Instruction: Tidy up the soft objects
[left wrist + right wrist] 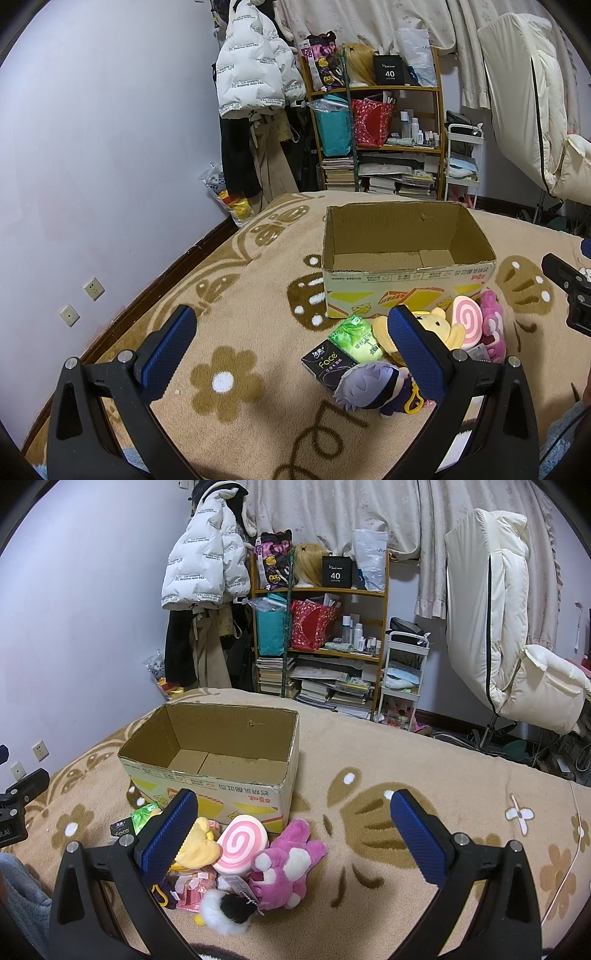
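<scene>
Several soft things lie heaped on the bed blanket (406, 760) just in front of the cardboard box (218, 775), which stands open with nothing visible inside. From that I judge the sorting has hardly begun: this is the approach before a first pick.

The left tool (291, 347) hangs above the blanket with its fingers spread wide and nothing between them; its right finger overlaps the pile in view, but I cannot tell whether it touches anything. The right tool (293, 830) is likewise spread and holds nothing, poised over the near side of the heap.

In the pile, the pink plush (286, 867) lies rightmost, touching the pink-swirl cushion (242, 843). The yellow plush (197, 849) sits beside that, partly hidden by the right tool's left finger. A white-and-black pompom (229, 912) lies nearest the camera. On the left side, the grey-haired doll (373, 384) lies against a black tissue pack (325, 363) and a green tissue pack (356, 336).

Next, I judge, a tool must settle over one toy, the pink plush being the most exposed for the right, close gently, lift it clear of its neighbours, and carry it over the box rim.
</scene>
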Demonstrator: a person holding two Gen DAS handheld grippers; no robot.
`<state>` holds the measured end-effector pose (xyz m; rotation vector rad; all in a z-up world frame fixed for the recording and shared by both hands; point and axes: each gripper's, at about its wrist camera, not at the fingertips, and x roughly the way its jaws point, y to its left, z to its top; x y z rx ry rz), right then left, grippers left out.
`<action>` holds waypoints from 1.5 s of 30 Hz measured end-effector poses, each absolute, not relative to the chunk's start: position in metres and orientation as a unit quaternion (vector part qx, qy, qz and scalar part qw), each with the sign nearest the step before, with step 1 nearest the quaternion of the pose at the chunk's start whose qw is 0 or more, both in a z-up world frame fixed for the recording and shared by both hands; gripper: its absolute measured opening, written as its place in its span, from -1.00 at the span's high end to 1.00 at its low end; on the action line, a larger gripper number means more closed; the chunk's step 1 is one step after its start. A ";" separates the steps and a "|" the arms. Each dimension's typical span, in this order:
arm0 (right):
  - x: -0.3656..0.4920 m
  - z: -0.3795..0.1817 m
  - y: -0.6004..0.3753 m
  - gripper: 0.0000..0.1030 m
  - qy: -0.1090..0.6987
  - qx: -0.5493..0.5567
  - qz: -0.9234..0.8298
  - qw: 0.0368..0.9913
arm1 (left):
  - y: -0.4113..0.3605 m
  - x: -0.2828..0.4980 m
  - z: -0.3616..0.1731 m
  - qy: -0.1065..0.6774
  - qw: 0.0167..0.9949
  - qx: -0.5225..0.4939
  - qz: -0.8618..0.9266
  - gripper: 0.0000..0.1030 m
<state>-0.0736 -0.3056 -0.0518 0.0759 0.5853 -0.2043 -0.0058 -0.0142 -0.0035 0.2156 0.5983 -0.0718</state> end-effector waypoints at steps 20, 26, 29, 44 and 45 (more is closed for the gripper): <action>-0.072 -0.054 -0.306 -1.00 0.295 0.039 -0.101 0.949 | -0.009 -0.001 -0.011 0.303 0.946 0.113 -0.031 -0.99; -0.062 -0.065 -0.317 -1.00 0.316 0.064 -0.108 0.941 | -0.010 0.012 -0.012 0.333 0.936 0.112 -0.028 -0.99; -0.055 -0.070 -0.327 -1.00 0.334 0.087 -0.107 0.932 | -0.009 0.019 -0.012 0.348 0.932 0.100 -0.032 -0.99; -0.021 -0.101 -0.348 -1.00 0.404 0.140 -0.085 0.900 | -0.033 0.064 -0.045 0.434 0.897 0.067 -0.041 -0.98; -0.018 -0.103 -0.348 -1.00 0.408 0.141 -0.084 0.898 | -0.034 0.066 -0.048 0.440 0.895 0.065 -0.041 -0.98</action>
